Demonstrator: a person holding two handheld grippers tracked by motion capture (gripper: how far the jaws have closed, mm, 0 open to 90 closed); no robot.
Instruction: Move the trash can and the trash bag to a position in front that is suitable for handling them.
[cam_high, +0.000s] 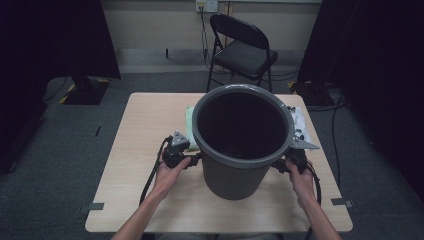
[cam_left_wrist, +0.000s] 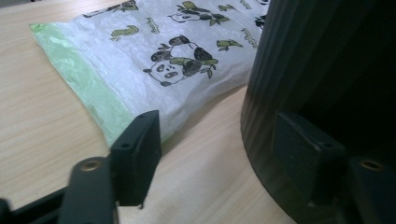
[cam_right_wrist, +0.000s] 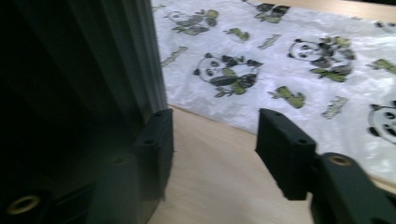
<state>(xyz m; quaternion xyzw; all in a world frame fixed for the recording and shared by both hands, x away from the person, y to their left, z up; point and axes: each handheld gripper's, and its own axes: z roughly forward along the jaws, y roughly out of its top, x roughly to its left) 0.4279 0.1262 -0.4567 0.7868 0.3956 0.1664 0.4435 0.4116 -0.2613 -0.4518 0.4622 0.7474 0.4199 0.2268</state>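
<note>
High view: a dark grey plastic bin (cam_high: 235, 145) with ribbed walls and a wide rim stands on the wooden table (cam_high: 135, 150), between the left gripper (cam_high: 192, 159) and right gripper (cam_high: 281, 164). Both sets of jaws stand partly open with nothing between them, one jaw against the bin's wall. A panda-print bag (cam_left_wrist: 187, 56) lies behind it.

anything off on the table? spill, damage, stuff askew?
Nothing spilled or damaged. The grey bin stands upright. The panda-print bag lies flat on the table behind it, not inside it. The left gripper and right gripper flank the bin's sides, nothing between their jaws.
</note>
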